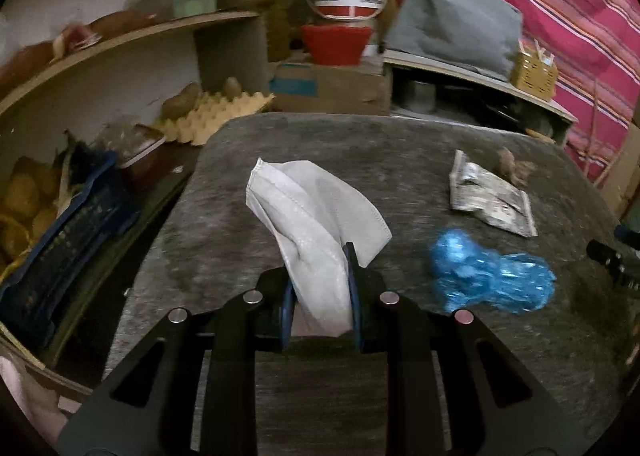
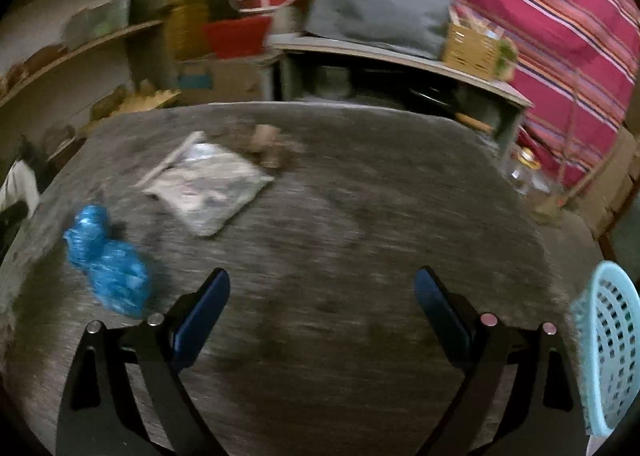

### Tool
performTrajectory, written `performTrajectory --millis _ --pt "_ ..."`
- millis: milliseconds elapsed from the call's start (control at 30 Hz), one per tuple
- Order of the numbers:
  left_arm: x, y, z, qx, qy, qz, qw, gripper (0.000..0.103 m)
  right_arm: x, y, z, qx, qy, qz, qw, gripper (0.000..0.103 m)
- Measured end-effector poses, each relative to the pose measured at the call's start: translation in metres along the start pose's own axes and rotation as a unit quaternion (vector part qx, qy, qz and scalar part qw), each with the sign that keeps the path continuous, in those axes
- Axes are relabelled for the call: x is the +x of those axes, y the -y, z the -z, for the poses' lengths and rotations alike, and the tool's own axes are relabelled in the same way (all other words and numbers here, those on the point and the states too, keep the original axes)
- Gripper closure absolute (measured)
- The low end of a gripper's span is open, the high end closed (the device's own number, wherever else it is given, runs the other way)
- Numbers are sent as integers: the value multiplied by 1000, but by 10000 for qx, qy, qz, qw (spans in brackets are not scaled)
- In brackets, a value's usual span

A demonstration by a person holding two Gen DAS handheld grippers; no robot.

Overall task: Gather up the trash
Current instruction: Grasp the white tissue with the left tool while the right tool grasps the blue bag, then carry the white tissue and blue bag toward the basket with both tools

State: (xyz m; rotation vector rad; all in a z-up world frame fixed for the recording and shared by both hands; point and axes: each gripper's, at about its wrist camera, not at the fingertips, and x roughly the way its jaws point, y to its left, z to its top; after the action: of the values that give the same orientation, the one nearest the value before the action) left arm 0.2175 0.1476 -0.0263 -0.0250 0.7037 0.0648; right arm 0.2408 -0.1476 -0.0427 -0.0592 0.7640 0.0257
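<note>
A cluttered storeroom surrounds a worn grey table. In the left wrist view, the left gripper is clenched on a white face mask, lifted ahead of it; the blue plastic wad lies to its right. In the right wrist view, the right gripper hangs released; the light-blue basket sits at its right, so the mask likely travels rightward.
</note>
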Motion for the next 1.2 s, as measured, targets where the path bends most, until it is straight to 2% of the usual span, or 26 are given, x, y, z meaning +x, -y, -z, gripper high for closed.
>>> performTrajectory --millis 267,400,567,667,700,767,800,867,1200 --pt "-6 -38 6 -165 46 -264 9995 83 -1 -70 -7 -111 194 -503 9985 11" --pt "-4 -55 8 -304 -7 -319 9990 83 14 -102 -7 -355 -31 -552 9978 11" --pt "-5 -68 10 -386 2 -374 9986 83 32 -117 -5 -506 -392 -724 9953 13" --pt "-6 -65 9 -335 31 -394 9987 82 38 -124 -1 -618 -585 -923 9921 36" --pt "-6 -63 8 -309 31 -375 9988 82 40 -126 1 -641 -639 -1048 9904 47" --pt "-6 -60 7 -285 30 -365 9989 82 40 -126 3 -649 -625 -1146 9893 56" --pt "-6 -57 7 -266 31 -349 9990 82 39 -125 3 -629 -625 -1243 9883 68" --pt "-6 -52 6 -217 43 -340 9992 82 34 -119 3 -525 -606 -1435 9864 84" --pt "-10 -29 4 -84 94 -289 9995 82 9 -66 -2 -410 -253 -1085 9929 86"
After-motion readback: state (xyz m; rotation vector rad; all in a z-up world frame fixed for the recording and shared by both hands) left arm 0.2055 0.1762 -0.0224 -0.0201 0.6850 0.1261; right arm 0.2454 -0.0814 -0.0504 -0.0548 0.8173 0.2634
